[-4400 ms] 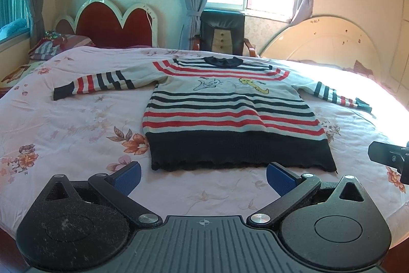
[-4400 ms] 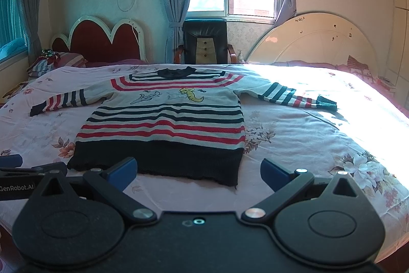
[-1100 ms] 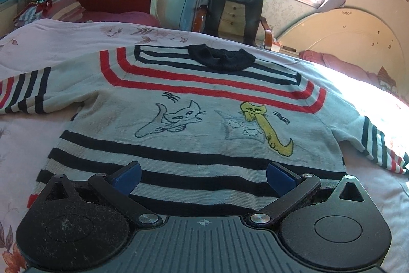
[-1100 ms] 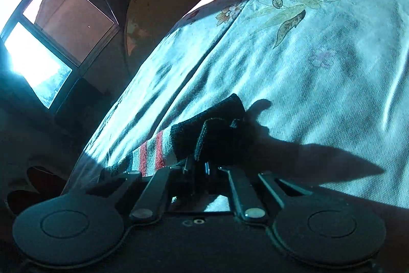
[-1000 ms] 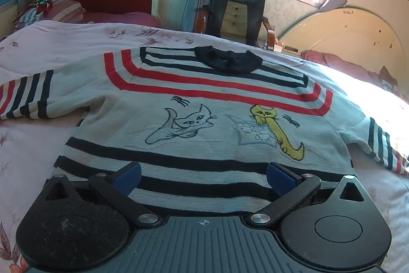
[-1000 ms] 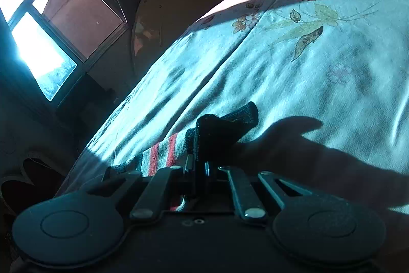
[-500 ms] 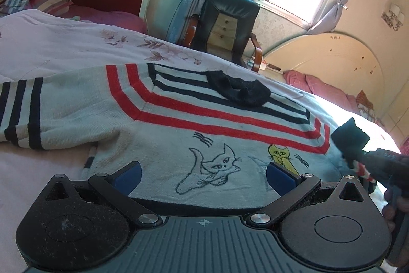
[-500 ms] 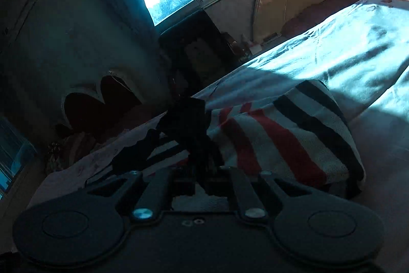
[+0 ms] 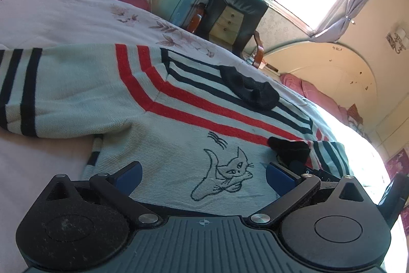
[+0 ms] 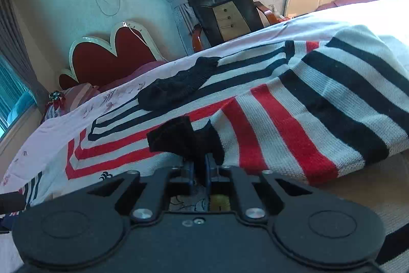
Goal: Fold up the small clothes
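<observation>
Sweater: the striped sweater (image 9: 158,119) lies face up on the floral bedspread (image 9: 64,17), its black collar (image 9: 249,90) toward twelve o'clock in the left wrist view, with an outline cat (image 9: 225,175) on the chest just ahead of the left gripper.

Right sleeve: the right sleeve (image 10: 319,104) is drawn in over the chest, its black cuff (image 10: 184,138) resting on the red chest stripes at about three o'clock of the cat.

Left sleeve: the left sleeve (image 9: 23,91) lies stretched out flat toward nine o'clock — untouched.

Right gripper: the right gripper (image 10: 200,168) has its jaws close together with the cuff between them; they have just been easing apart, and the pads look barely clear of the knit, so I judge this a release.

Left gripper: the left gripper (image 9: 203,174) hangs spread wide over the chest, nothing between its blue pads (image 9: 129,173).

Done: one sleeve folded across, as far as the pictures show.

Left to do: the other sleeve brought in, then the body folded up from the hem — the hem is out of view.

Writing: none can be read in either view; the left gripper's housing bears only a small crosshair mark (image 9: 203,222).
</observation>
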Action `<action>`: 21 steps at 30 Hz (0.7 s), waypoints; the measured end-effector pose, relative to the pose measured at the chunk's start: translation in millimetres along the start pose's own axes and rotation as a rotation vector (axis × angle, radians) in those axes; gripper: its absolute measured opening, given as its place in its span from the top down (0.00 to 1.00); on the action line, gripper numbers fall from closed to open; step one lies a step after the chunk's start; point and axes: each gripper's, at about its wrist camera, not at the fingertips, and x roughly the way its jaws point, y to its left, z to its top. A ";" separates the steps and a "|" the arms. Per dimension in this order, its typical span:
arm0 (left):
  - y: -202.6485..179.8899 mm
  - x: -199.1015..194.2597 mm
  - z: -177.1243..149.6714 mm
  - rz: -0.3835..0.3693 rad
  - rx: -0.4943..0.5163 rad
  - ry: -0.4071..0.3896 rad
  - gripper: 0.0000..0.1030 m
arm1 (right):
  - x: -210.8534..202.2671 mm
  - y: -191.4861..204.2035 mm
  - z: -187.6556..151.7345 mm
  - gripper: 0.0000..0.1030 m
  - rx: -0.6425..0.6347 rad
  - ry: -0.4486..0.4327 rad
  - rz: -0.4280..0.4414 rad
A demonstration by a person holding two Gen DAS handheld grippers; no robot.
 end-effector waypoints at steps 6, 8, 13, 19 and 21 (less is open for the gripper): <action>-36.7 41.0 -5.4 -0.186 -0.068 0.081 0.32 | -48.0 -9.7 2.1 0.49 0.009 -0.128 -0.062; -52.9 64.5 -7.8 -0.227 -0.075 0.118 0.32 | -63.6 -27.4 3.4 0.51 0.079 -0.141 -0.066; -81.0 117.8 -5.7 -0.274 -0.124 0.165 0.32 | -88.7 -72.1 5.9 0.52 0.227 -0.171 -0.090; -101.3 149.2 5.9 -0.267 -0.044 0.185 0.95 | -96.0 -119.1 1.1 0.52 0.425 -0.185 -0.061; -106.6 133.5 12.8 -0.270 0.029 0.125 0.95 | -94.4 -127.8 -0.7 0.52 0.474 -0.188 -0.049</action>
